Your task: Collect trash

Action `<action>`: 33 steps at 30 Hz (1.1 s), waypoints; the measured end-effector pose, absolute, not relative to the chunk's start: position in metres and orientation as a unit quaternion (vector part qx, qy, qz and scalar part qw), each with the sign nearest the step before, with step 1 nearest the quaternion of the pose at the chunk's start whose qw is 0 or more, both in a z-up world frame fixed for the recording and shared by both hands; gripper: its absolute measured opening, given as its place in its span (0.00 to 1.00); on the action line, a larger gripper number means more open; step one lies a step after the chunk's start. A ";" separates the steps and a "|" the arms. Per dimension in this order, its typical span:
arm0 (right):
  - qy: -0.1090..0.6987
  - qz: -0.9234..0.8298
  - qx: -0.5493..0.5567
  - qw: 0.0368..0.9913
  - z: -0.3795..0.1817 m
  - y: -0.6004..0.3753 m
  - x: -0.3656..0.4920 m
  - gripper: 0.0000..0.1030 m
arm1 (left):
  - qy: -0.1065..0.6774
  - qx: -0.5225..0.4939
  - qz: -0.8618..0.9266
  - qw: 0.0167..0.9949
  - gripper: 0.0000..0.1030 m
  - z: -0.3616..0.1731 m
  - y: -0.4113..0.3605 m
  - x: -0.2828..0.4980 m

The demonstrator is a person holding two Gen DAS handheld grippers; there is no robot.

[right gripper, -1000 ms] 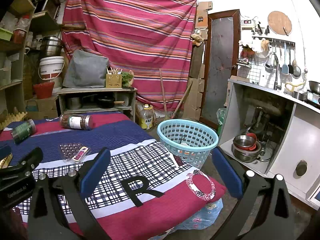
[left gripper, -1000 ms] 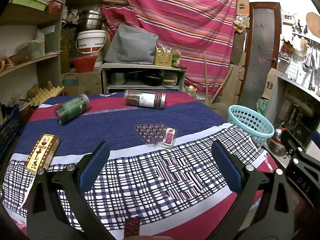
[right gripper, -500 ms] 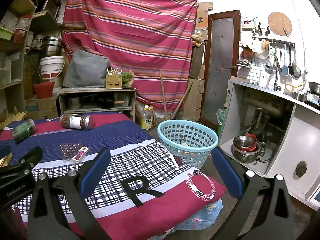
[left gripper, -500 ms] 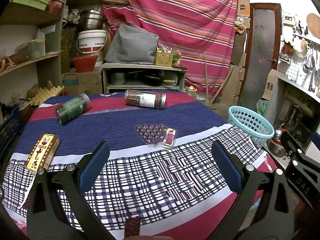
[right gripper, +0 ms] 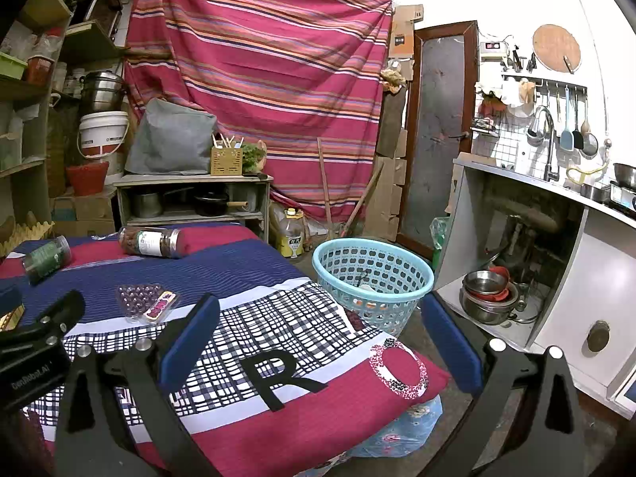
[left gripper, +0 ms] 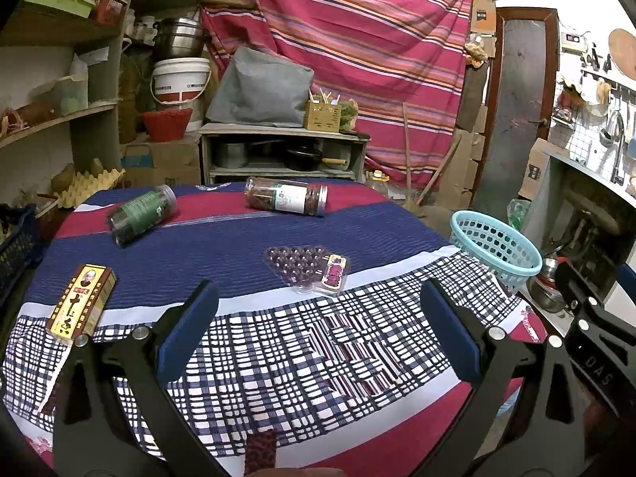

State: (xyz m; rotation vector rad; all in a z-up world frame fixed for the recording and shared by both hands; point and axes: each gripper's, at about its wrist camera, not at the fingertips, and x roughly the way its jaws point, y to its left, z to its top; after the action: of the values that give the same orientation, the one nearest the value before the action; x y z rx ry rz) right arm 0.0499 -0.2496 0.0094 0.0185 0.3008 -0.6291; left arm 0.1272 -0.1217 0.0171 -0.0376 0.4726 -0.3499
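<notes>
Trash lies on a cloth-covered table [left gripper: 246, 238]: a green-label jar [left gripper: 143, 214] on its side at far left, a clear jar with a white label [left gripper: 286, 198] at the back, a plastic blister tray [left gripper: 308, 268] in the middle, and a yellow box [left gripper: 81, 305] at near left. A light-blue basket [right gripper: 371, 278] stands on the floor right of the table. My left gripper [left gripper: 318, 336] is open and empty, just short of the blister tray. My right gripper [right gripper: 318, 342] is open and empty over the table's right edge, near the basket.
Shelves with pots, a white bucket [left gripper: 179, 79] and an egg carton [left gripper: 89, 185] stand at the left. A low shelf unit [left gripper: 278, 151] is behind the table. A counter with metal bowls [right gripper: 487, 292] under it lies at the right.
</notes>
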 end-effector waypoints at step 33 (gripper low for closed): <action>0.148 -0.308 0.007 0.940 0.010 -0.248 0.050 0.96 | 0.232 -0.016 -0.172 0.957 0.95 0.018 -0.124 0.127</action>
State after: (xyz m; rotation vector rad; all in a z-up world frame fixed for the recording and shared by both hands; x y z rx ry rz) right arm 0.0504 -0.2478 0.0101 0.0151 0.3014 -0.6294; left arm 0.1265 -0.1235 0.0177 -0.0331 0.4716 -0.3485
